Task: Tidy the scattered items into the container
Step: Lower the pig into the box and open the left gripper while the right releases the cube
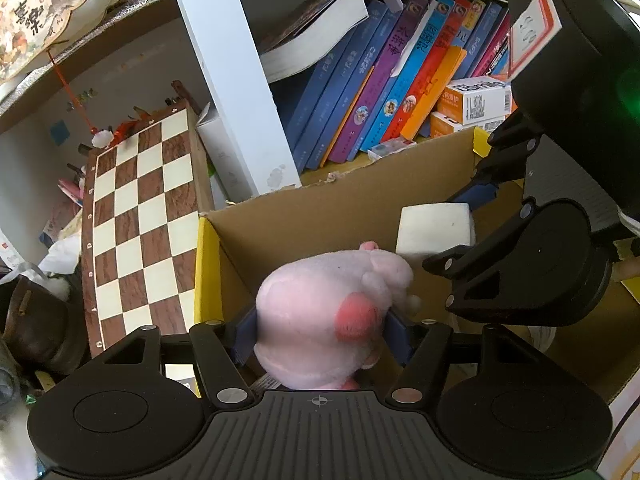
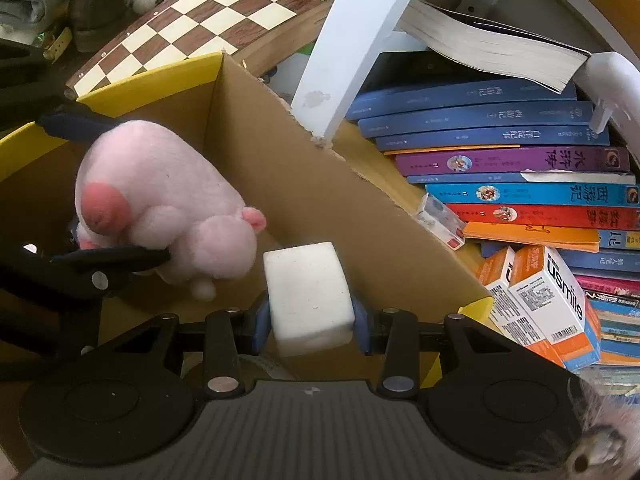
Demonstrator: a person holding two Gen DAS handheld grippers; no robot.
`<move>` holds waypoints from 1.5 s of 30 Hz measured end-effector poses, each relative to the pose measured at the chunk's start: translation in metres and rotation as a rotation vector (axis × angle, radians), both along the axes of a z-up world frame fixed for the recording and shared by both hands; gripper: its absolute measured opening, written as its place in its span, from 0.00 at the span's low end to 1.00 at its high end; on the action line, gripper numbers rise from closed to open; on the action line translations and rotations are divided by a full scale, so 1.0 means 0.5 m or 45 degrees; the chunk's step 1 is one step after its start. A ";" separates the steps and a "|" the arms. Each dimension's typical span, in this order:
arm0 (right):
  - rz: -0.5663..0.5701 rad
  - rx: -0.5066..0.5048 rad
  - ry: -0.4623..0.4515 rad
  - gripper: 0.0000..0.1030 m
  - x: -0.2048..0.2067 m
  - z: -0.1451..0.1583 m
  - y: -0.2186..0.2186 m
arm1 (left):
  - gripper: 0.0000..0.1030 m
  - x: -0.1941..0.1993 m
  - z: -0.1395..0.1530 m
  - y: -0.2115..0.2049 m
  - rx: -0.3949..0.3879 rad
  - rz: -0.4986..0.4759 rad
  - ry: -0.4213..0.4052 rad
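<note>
1. Left gripper (image 1: 322, 330): tilted down over the open box (image 1: 348, 204), near its yellow-edged corner. Jaws about half open, one blue pad on each side of the pink plush (image 1: 328, 312). The pads sit against the plush's flanks; whether they press it cannot be told.
2. Plush: pink toy with a darker pink patch, up between the left jaws, inside the box mouth and above its floor.
3. Right gripper (image 2: 312, 326): angled steeply down into the same box, on the side near the books (image 2: 508, 160). Jaws narrow, both blue pads clamped on the white block (image 2: 308, 296).
4. Block: white, cube-like, held clear of the cardboard wall, just beside the plush, not touching it.
5. Box: brown cardboard, yellow rim, open top.
6. Surroundings: chessboard (image 1: 140, 220) leaning beside the box; books stacked behind it; orange-and-white cartons (image 2: 548, 304) near the books.
</note>
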State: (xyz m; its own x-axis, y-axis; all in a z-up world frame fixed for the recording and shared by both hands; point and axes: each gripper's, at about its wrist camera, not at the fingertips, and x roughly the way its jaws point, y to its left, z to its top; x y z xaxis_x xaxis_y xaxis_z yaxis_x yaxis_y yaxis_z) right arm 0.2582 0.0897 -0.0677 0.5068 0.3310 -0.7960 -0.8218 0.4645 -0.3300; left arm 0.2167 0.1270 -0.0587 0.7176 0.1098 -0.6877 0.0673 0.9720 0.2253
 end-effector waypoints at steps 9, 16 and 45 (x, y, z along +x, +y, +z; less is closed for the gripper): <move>0.014 -0.021 0.013 0.38 0.005 -0.008 0.005 | 0.68 0.003 0.002 -0.003 0.001 -0.011 0.007; 0.006 -0.013 0.006 0.46 0.003 -0.007 0.003 | 0.73 0.003 0.004 -0.006 0.019 -0.007 0.002; -0.025 0.120 -0.079 0.56 -0.093 0.120 -0.058 | 0.73 -0.108 0.121 -0.026 0.016 0.009 -0.176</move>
State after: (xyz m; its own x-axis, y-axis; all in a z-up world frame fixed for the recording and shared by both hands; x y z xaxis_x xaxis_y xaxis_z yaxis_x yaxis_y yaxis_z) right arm 0.2115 0.0607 -0.0076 0.5613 0.3923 -0.7287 -0.7916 0.5116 -0.3342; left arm 0.1625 0.1139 0.0020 0.8045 0.1230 -0.5811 0.0282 0.9693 0.2442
